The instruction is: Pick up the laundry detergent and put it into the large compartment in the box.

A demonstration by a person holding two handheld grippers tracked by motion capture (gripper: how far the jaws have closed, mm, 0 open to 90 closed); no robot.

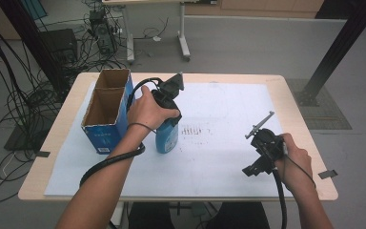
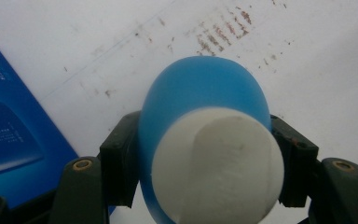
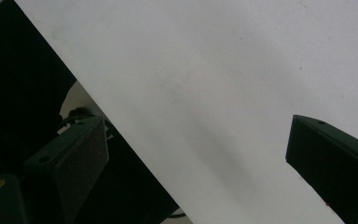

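My left gripper [image 2: 200,186] has its fingers clamped on the blue plastic bottle with white cap [image 2: 205,154], standing just beside the open blue cardboard box [image 1: 107,112]. Right gripper [image 3: 196,163] idles, fingers spread wide and empty, over the white-papered worktop [image 1: 228,143]. Next is probably lifting the bottle into the box, keeping it upright.

Bottle [image 1: 167,137] standing on the paper sheet [image 1: 219,143] covering the table [image 1: 295,109], just right of the open carton [image 1: 107,112].

High view overhead, tongs views close, downward, sharing white sheet [image 1: 228,143]
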